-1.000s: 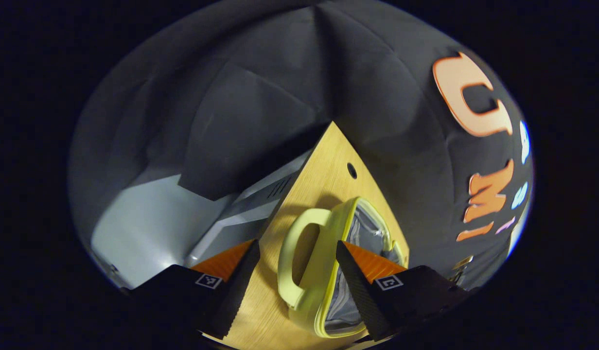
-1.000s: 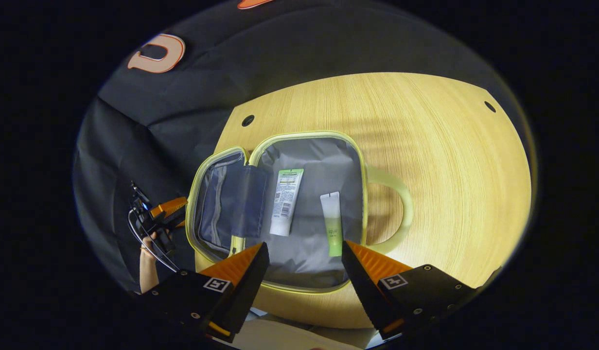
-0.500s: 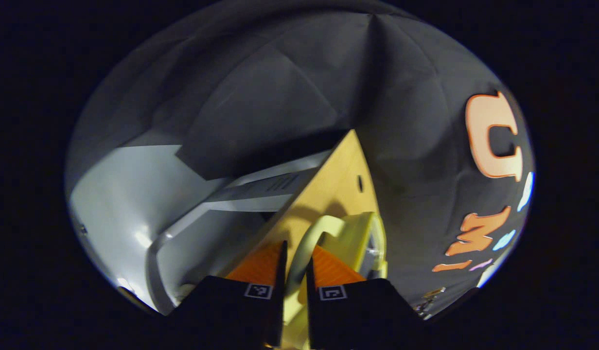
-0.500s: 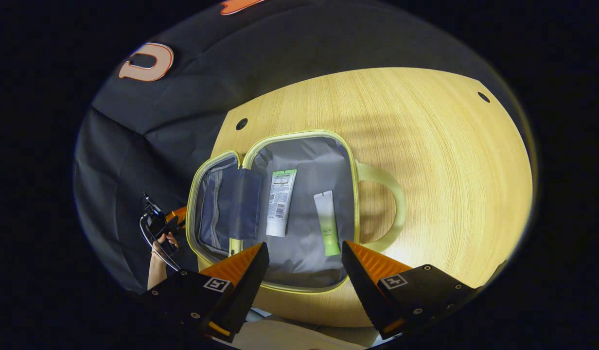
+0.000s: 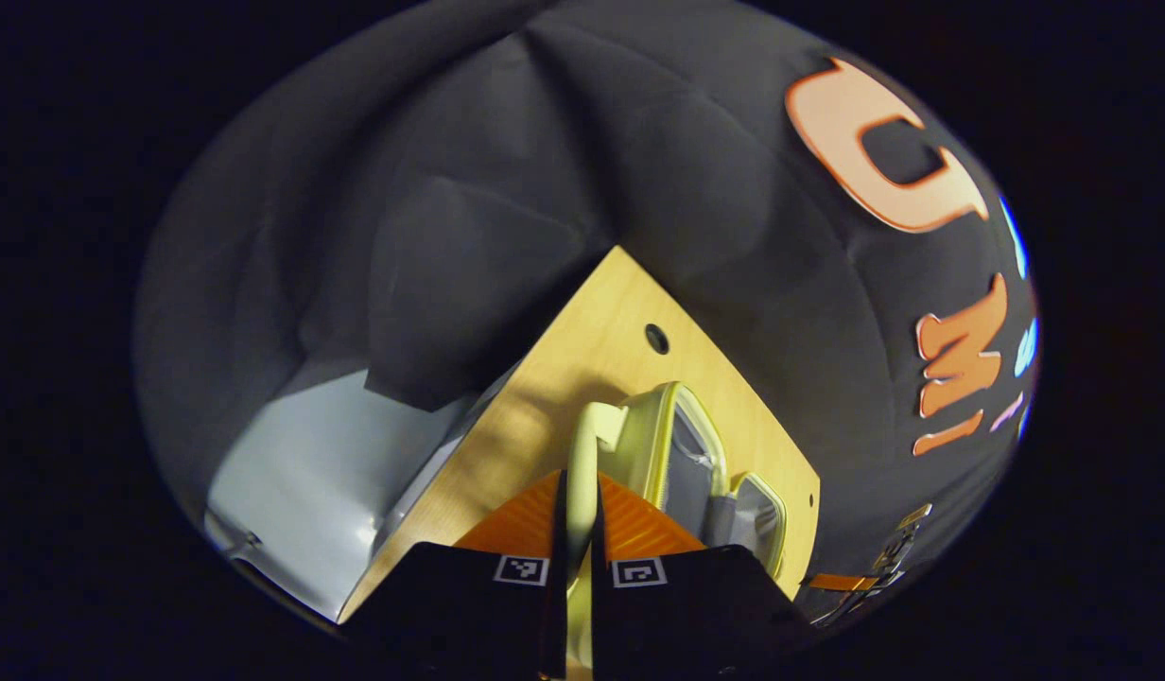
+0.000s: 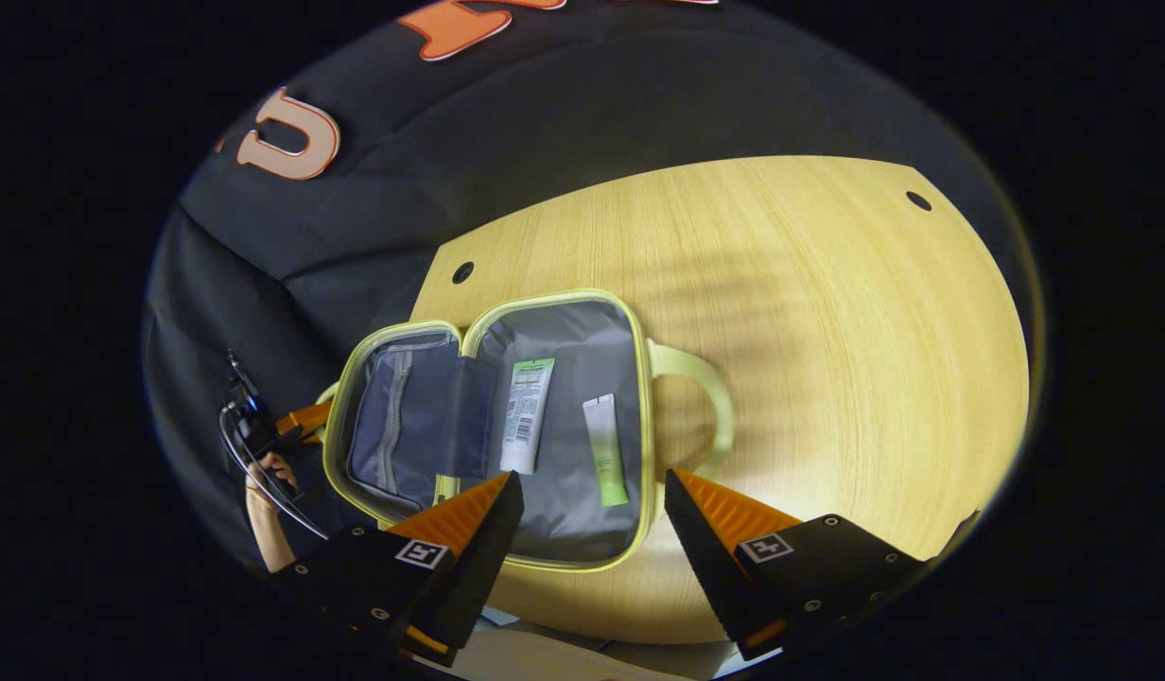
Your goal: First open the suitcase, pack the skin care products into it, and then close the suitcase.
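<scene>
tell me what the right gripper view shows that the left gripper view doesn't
Right gripper view: two tubes lying in the open suitcase, a white tube and a green tube, with the right hand-held gripper open above them.
Left gripper view: the left hand-held gripper shut on a handle of the suitcase.
Both: the wooden table and the suitcase.

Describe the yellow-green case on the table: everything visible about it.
The pale yellow-green soft case with grey lining lies spread open on the wooden table, lid flap folded out to one side. A zip edge rims both halves. A loop handle juts from the main half; the lid's handle is pinched between the left gripper fingers. Inside lie a white tube with green end and a white-and-green tube, apart.
</scene>
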`<act>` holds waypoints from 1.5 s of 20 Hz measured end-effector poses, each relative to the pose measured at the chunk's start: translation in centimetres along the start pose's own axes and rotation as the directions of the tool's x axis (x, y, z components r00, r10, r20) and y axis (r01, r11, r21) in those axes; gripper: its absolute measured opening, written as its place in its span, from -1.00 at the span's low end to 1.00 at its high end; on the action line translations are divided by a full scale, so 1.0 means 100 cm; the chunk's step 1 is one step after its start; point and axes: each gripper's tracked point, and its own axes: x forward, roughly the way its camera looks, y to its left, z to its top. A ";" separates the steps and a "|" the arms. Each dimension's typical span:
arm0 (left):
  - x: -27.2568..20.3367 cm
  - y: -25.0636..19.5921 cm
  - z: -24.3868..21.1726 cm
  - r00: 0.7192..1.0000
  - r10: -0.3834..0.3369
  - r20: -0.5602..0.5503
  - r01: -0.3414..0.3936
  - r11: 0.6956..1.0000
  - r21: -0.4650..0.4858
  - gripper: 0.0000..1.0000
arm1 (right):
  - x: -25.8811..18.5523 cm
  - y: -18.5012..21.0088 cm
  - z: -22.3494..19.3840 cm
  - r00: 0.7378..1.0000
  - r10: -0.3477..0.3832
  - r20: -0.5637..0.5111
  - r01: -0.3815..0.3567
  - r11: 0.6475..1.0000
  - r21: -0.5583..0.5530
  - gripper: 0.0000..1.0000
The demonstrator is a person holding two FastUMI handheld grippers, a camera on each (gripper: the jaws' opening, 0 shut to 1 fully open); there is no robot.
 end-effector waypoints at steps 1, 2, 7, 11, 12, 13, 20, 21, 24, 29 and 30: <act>-0.008 -0.013 0.002 1.000 0.011 0.011 -0.011 0.999 0.048 -0.79 | -0.005 -0.003 0.002 1.000 0.004 0.017 -0.004 1.000 -0.003 0.92; -0.016 -0.030 0.006 1.000 0.014 0.026 -0.016 0.996 0.091 -0.80 | -0.012 -0.008 0.006 0.999 0.004 0.036 -0.004 1.000 -0.007 0.92; -0.063 -0.133 0.009 0.996 -0.009 0.090 -0.017 0.960 0.281 -0.80 | -0.048 -0.043 0.028 0.989 0.006 0.147 -0.003 1.000 -0.022 0.92; -0.070 -0.216 -0.017 0.994 -0.045 0.104 0.000 0.915 0.403 -0.79 | -0.091 -0.089 0.046 0.974 -0.016 0.226 0.030 0.998 -0.057 0.92; -0.071 -0.236 -0.024 0.993 -0.051 0.107 0.001 0.906 0.423 -0.80 | -0.101 -0.100 0.049 0.970 -0.017 0.242 0.033 0.998 -0.061 0.92; -0.071 -0.253 -0.033 0.993 -0.061 0.105 0.008 0.897 0.442 -0.79 | -0.112 -0.111 0.052 0.966 -0.018 0.257 0.035 0.998 -0.061 0.92; -0.044 -0.346 -0.107 0.997 -0.060 0.049 0.023 0.832 0.554 -0.79 | -0.166 -0.194 0.056 0.944 -0.049 0.326 0.069 0.996 -0.050 0.91; -0.040 -0.355 -0.119 0.998 -0.051 0.041 0.018 0.821 0.571 -0.79 | -0.170 -0.204 0.055 0.943 -0.055 0.328 0.074 0.996 -0.046 0.91; -0.026 -0.370 -0.149 0.998 0.024 0.059 -0.057 0.752 0.657 -0.79 | -0.179 -0.227 0.050 0.940 -0.062 0.336 0.078 0.996 -0.034 0.92; 0.002 -0.394 -0.202 0.998 0.069 0.011 -0.054 0.659 0.750 -0.79 | -0.188 -0.253 0.045 0.940 -0.073 0.332 0.083 0.996 -0.016 0.92; 0.010 -0.398 -0.216 0.998 0.066 -0.015 -0.033 0.663 0.748 -0.79 | -0.190 -0.259 0.043 0.941 -0.076 0.329 0.085 0.996 -0.012 0.92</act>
